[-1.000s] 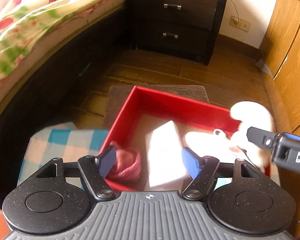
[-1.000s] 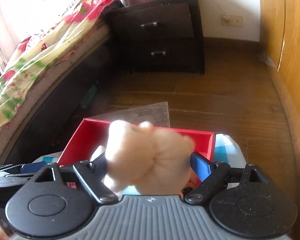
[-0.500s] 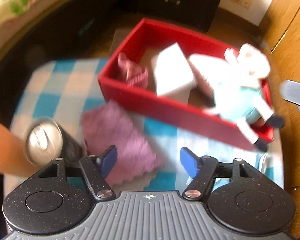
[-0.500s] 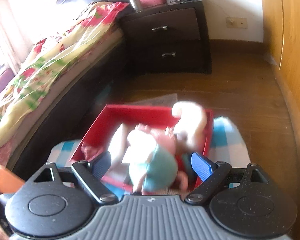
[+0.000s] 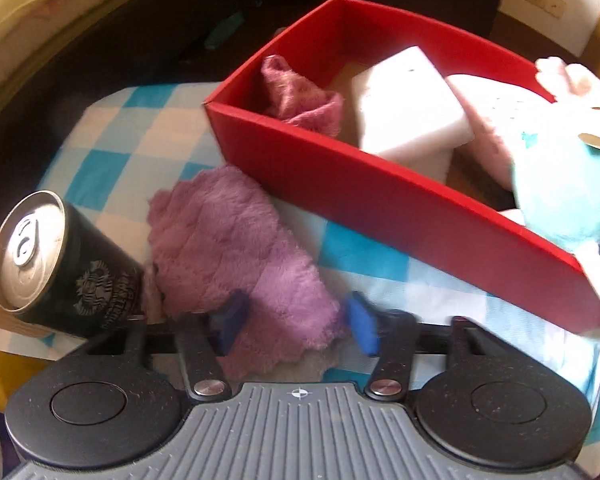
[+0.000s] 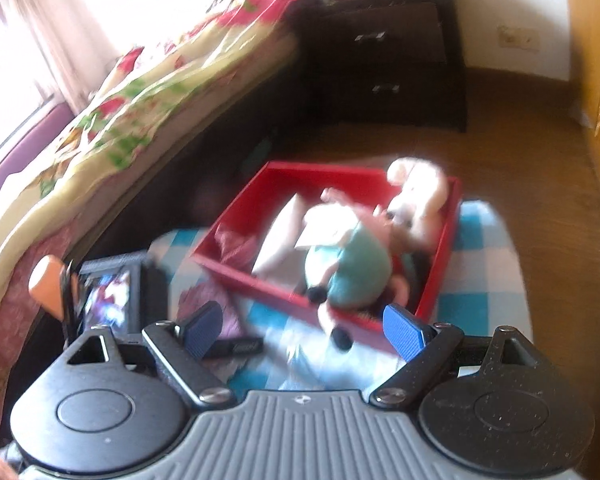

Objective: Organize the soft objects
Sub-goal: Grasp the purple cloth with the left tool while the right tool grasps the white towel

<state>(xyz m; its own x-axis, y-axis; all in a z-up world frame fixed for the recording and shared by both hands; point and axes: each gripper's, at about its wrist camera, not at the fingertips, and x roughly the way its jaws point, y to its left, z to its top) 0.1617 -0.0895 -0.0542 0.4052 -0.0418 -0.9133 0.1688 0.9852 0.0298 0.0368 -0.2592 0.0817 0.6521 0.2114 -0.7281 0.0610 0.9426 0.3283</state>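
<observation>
**Jaws wide on both sides, purple cloth between the left pair**

Jaws of the left gripper (image 5: 298,326) stand wide apart, with the near end of a purple cloth (image 5: 236,252) lying between the two blue pads; whether either pad touches the fabric cannot be told. That cloth lies flat on a blue-and-white checked tabletop (image 5: 112,148), its far edge just beside the near wall of a red box (image 5: 380,196). At about 9 o'clock from the cloth stands a dark drink can (image 5: 64,264), touching or nearly touching the cloth's left edge.

Inside the red box, a crumpled pink cloth (image 5: 296,92) sits in the corner at 11 o'clock, a white block (image 5: 408,104) lies tilted in the middle, and a stuffed toy (image 5: 556,160) with a teal body fills the end at 3 o'clock, one leg hanging over the near wall.

Seen from the right wrist, the right gripper (image 6: 302,330) also has its jaws wide, with nothing between them. It hangs above and short of the red box (image 6: 444,256), where the stuffed toy (image 6: 356,268) lies on its back, pale head toward 1 o'clock, dark feet over the near rim. The purple cloth (image 6: 216,300) shows at 10 o'clock beside the left gripper (image 6: 232,346). This view is blurred. A bed (image 6: 148,92) with a floral cover runs along 10 o'clock, and a dark nightstand (image 6: 384,64) stands at 12 o'clock on the wooden floor (image 6: 540,184).
</observation>
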